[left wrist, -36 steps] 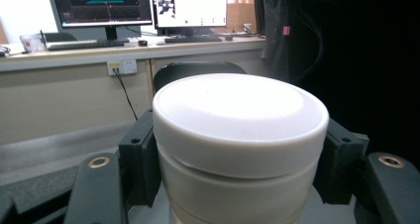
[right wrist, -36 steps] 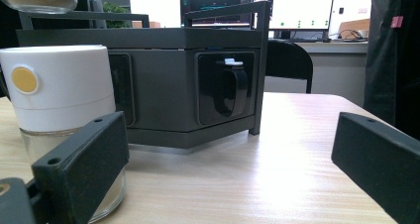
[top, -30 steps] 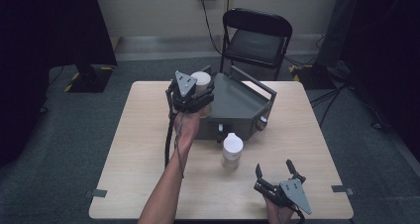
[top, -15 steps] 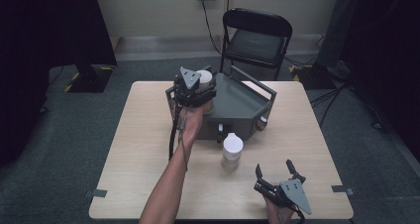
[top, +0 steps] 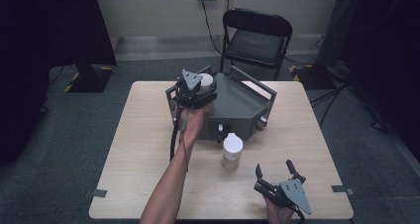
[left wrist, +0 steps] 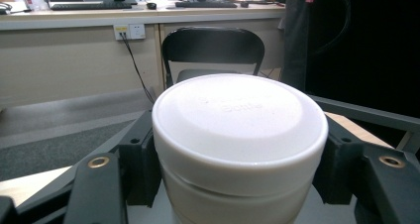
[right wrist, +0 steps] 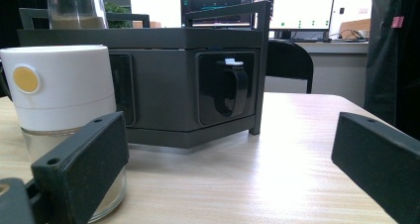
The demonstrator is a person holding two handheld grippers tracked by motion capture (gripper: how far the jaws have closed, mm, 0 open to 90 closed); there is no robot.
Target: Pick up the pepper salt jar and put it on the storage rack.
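A person's left gripper (top: 199, 87) clamps its jaws on a white-lidded round jar (left wrist: 239, 135) over the dark grey metal rack (top: 247, 102) at the table's twelve o'clock. A second white-capped glass jar (top: 232, 150) stands on the pale wooden table (top: 138, 149) at the rack's six o'clock. The right gripper (top: 278, 174), at five o'clock, rests with jaws apart.

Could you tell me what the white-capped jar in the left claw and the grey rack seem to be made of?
The jar has a smooth, matte white cap, probably plastic, going by its soft, even sheen; its body is hidden here. The grey rack looks like painted metal: thin flat panels, sharp edges and a dull, uniform coat.
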